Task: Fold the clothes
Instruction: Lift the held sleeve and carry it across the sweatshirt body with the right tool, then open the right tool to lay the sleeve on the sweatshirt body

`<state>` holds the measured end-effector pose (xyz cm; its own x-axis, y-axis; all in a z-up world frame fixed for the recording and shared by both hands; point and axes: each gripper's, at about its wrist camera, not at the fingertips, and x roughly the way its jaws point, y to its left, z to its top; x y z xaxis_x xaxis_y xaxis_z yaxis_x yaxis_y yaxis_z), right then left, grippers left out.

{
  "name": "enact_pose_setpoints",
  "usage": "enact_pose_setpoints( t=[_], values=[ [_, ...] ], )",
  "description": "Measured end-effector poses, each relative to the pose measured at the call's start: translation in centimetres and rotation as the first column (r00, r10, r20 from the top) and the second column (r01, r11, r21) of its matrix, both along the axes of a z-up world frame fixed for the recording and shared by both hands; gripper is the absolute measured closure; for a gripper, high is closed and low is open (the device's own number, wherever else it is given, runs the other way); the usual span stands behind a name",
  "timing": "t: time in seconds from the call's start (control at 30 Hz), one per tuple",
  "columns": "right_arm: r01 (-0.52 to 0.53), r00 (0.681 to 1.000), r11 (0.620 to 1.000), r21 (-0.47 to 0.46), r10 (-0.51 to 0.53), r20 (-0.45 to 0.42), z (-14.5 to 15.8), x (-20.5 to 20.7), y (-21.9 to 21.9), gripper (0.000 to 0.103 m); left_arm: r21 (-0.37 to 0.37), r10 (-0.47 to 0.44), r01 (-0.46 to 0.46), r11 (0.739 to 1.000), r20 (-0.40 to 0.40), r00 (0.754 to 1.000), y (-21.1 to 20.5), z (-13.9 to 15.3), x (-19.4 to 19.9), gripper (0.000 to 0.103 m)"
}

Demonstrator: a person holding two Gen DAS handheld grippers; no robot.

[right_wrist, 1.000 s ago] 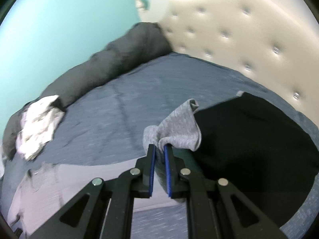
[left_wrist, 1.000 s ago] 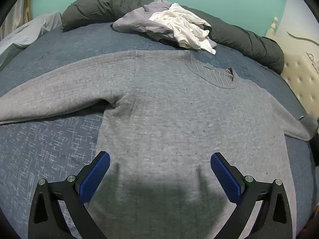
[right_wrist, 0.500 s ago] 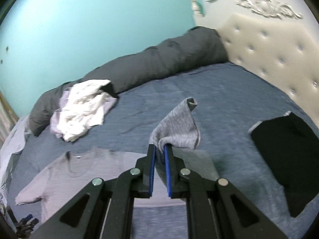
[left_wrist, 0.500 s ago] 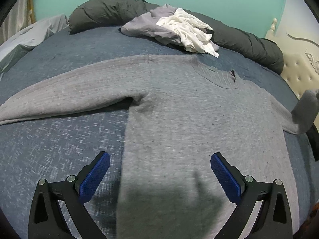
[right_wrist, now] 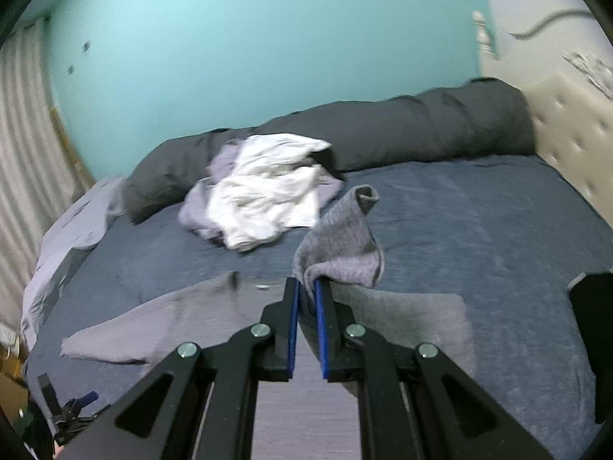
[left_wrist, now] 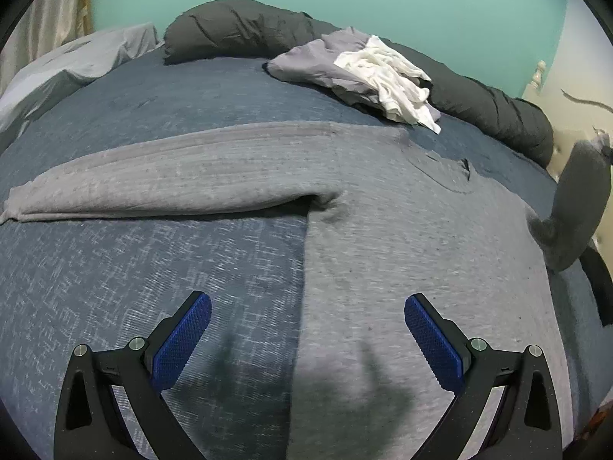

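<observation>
A grey long-sleeved sweater (left_wrist: 402, 237) lies flat on the blue bedspread (left_wrist: 153, 260), neck toward the far side. Its left sleeve (left_wrist: 172, 176) stretches out flat to the left. My left gripper (left_wrist: 306, 329) hovers open above the sweater's left side edge, nothing between its blue pads. My right gripper (right_wrist: 305, 291) is shut on the cuff of the right sleeve (right_wrist: 345, 241), which is lifted off the bed. That raised sleeve (left_wrist: 574, 207) shows at the right edge of the left wrist view.
A heap of white and lilac clothes (right_wrist: 264, 195) sits at the far side against a long dark bolster (right_wrist: 402, 130). A black garment (right_wrist: 594, 329) lies at the right. A tufted headboard (right_wrist: 574, 134) bounds the right, a curtain (right_wrist: 23, 145) the left.
My right gripper has swung the held sleeve leftward and up over the sweater. The left gripper has shifted left, from over the body to its side edge, staying open.
</observation>
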<state>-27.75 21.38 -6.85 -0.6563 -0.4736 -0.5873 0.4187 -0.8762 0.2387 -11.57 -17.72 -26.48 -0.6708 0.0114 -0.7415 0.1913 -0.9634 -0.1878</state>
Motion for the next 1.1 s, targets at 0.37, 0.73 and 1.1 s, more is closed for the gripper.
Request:
enact_pose_setpoints(
  t=[0.37,0.73,1.1],
  values=[
    [-0.243,0.97,0.97,-0.02,0.243,0.021,-0.3,6.1,-13.1,0.095,0.019,0.041,-0.041,0.999,-0.025,0.999,-2.6,0.7,1.3,0.0],
    [-0.425,0.899,0.899,0.108,0.405,0.17,-10.7,11.7,-22.7,0.095,0.046,0.086,-0.084,0.995,-0.026,0.996,-5.3,0.5,2.4,0.0],
    [-0.506,0.852,0.844,0.179,0.456,0.259,-17.8,15.0,-25.8,0.092,0.059,0.096,-0.094,0.994,-0.028,0.995,-6.1,0.5,2.5,0.0]
  ],
)
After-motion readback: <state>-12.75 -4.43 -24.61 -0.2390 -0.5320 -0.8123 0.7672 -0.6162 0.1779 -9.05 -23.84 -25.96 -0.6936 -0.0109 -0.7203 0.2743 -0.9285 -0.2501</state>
